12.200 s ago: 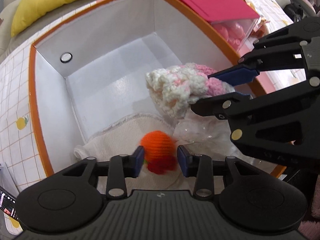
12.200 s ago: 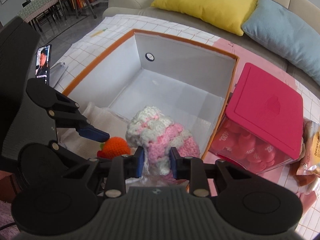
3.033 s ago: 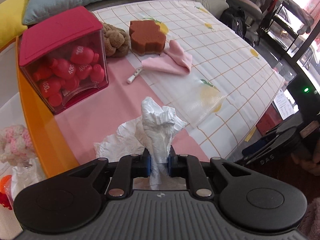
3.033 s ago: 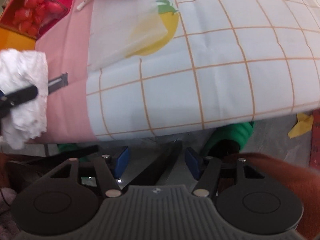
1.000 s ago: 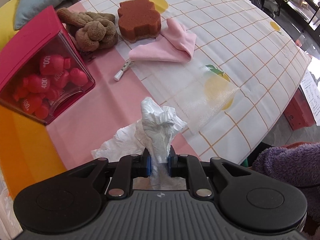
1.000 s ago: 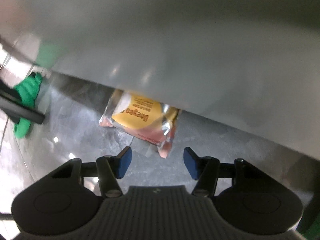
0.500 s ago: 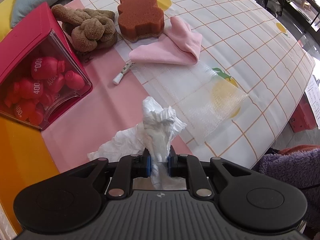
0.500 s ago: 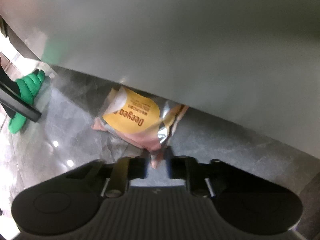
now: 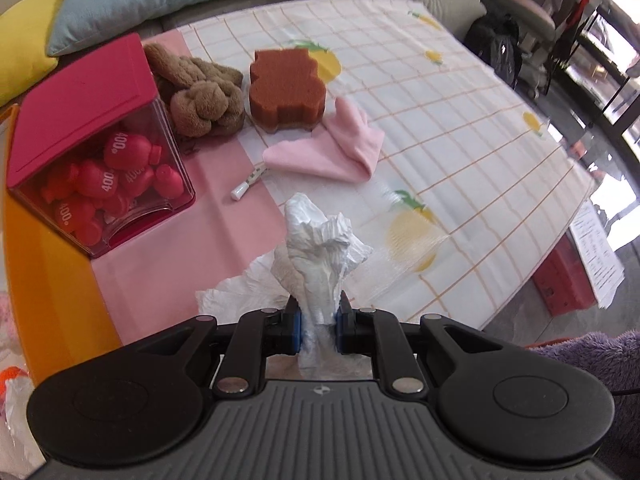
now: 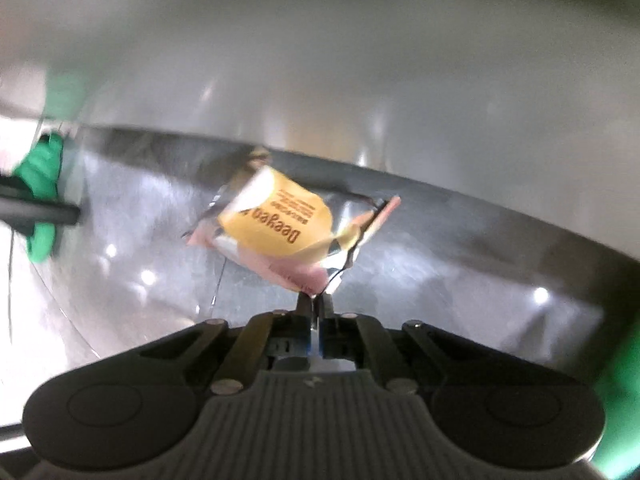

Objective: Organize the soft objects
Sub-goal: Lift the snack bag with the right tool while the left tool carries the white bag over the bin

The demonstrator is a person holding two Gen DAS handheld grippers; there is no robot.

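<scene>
My left gripper (image 9: 318, 330) is shut on a crumpled white tissue (image 9: 320, 248) and holds it above the pink part of the tablecloth (image 9: 224, 220). On the table lie a brown knotted plush (image 9: 200, 98), a brown sponge (image 9: 286, 86) and a folded pink cloth (image 9: 340, 148). My right gripper (image 10: 316, 314) is below the table, shut on the corner of a yellow and pink snack packet (image 10: 288, 228), lifted off the grey floor (image 10: 440, 272).
A red-lidded clear box of red bottles (image 9: 92, 144) stands at the left. The orange rim of a box (image 9: 52, 280) runs along the left edge. A small white tube (image 9: 246, 182) lies near the pink cloth. A green table foot (image 10: 40, 200) is at the left.
My right gripper closed on the snack packet's corner and lifted it from the floor. My left gripper still holds the tissue and has tilted up a little.
</scene>
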